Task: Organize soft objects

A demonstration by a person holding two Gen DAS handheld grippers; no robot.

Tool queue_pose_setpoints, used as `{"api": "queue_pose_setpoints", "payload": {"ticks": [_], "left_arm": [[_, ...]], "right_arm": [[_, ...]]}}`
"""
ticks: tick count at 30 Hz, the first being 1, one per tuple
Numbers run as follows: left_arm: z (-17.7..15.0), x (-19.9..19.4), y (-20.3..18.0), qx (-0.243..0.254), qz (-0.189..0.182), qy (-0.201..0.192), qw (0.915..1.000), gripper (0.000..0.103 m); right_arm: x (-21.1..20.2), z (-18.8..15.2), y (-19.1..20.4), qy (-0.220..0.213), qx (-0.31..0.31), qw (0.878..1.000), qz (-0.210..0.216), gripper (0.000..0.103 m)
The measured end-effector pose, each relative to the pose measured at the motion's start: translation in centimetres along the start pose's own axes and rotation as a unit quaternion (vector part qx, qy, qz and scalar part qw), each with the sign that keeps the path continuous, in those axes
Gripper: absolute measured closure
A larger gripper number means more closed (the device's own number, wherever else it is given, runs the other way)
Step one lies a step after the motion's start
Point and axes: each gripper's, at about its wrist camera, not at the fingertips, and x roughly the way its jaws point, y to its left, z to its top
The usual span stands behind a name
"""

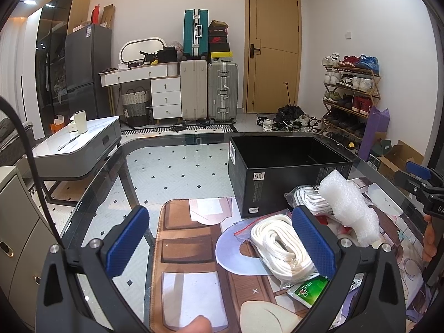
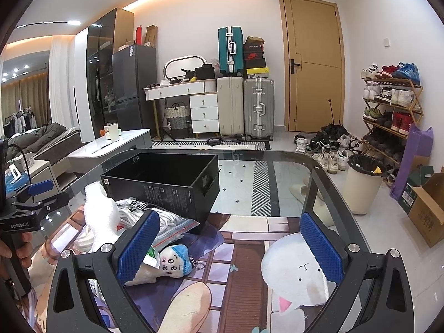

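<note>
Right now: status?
Left gripper open, right gripper open, both empty. Rope, foam, plush on mat, box empty. Nothing blocking.

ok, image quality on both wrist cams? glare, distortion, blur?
Left wrist: strong fisheye bending with dark corner vignette; the glass tabletop mirrors the room; the white coiled rope in a clear bag is sharp. Right wrist: ceiling spots blown out at top left; the open black cardboard box is crisp; no motion blur.

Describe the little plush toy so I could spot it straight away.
Start at the black box on the glass table. In front of it lies a heap of white bagged rope and foam; the plush toy lies nearest, the only thing with blue hair, a drawn face and a bead chain.
</note>
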Motion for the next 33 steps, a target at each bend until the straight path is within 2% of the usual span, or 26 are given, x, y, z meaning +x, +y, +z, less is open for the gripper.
{"api": "queue_pose_setpoints", "payload": {"ticks": [33], "left_arm": [[0.01, -0.28, 0.10, 0.003, 0.000, -0.003, 1.0000, 0.000]], "right_arm": [[0.29, -0.06, -0.33, 0.002, 0.004, 1.000, 0.001, 0.000]]}}
